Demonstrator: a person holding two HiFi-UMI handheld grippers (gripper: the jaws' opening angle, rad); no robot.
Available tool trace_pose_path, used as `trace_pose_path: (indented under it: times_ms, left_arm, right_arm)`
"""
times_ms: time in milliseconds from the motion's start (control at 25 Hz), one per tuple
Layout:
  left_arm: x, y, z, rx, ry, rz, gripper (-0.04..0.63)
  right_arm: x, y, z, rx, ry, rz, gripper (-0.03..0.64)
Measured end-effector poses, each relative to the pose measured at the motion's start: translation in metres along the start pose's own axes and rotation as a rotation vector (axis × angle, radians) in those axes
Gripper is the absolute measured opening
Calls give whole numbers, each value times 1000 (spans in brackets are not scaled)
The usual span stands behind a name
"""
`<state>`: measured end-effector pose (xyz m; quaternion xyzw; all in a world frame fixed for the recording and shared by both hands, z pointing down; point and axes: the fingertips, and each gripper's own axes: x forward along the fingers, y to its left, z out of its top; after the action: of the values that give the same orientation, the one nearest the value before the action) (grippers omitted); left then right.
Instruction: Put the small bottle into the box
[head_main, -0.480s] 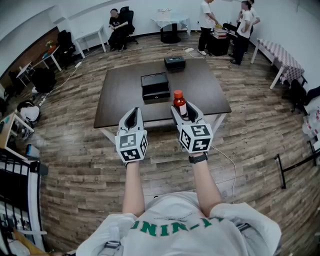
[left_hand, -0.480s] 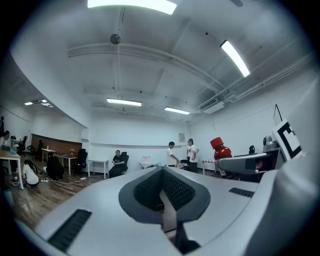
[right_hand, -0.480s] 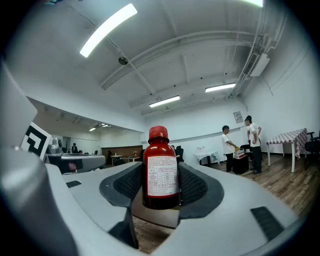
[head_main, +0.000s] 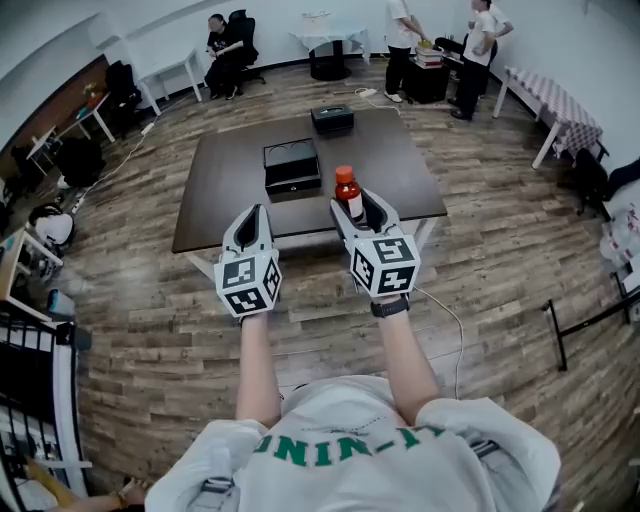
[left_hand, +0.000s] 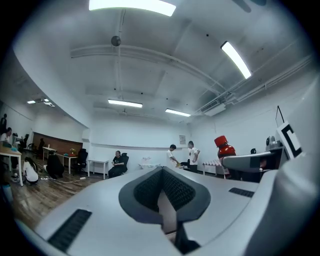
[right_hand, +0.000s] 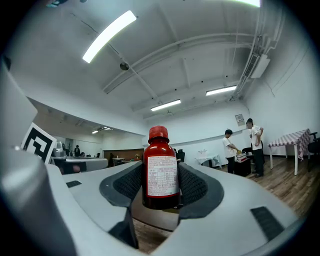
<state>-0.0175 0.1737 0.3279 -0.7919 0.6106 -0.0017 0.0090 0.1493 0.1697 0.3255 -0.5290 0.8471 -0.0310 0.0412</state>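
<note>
The small bottle (head_main: 347, 194) is dark red with a red cap and a white label. It stands upright between the jaws of my right gripper (head_main: 357, 204), which is shut on it; the pads press its sides (right_hand: 161, 170). The gripper holds it in the air over the near edge of the dark brown table (head_main: 225, 190). My left gripper (head_main: 252, 213) hovers beside it at the same height, shut with nothing in it (left_hand: 162, 172). A black box (head_main: 291, 166) with its lid up sits on the middle of the table, beyond both grippers.
A second, smaller black box (head_main: 331, 120) sits at the table's far edge. Several people stand or sit at the back of the room (head_main: 400, 30). A table with a checked cloth (head_main: 555, 100) stands to the right, and a cable (head_main: 450, 330) lies on the wooden floor.
Both grippers and the bottle have shifted slightly up and to the left in the head view, along with the table. The grip on the bottle is unchanged.
</note>
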Motion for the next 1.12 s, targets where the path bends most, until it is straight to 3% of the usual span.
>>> trace_pose_path:
  times_ms: [240,520,640,800,960,1120]
  left_arm:
    - [7,-18,-29,24,53,-11,12]
    - [50,1,-61,18,86,-8,12]
    - [97,25,-70,53,85,-12,12]
    - [169,69,-69,42,61,-45,12]
    - [236,117,-60,-4,23,-57,12]
    - [294,170,-60,3,27,-62,12]
  right_arm:
    - [4,-13,-26,27,65,57,235]
    - [52,-26,-71,63,134,53,233]
    - [103,-29,-86,111,140,97,233]
    - [184,-32,-90,152,123,112,234]
    - [263,-27,-87,124,135,135,233]
    - [342,-18,-89,102,149,148,233]
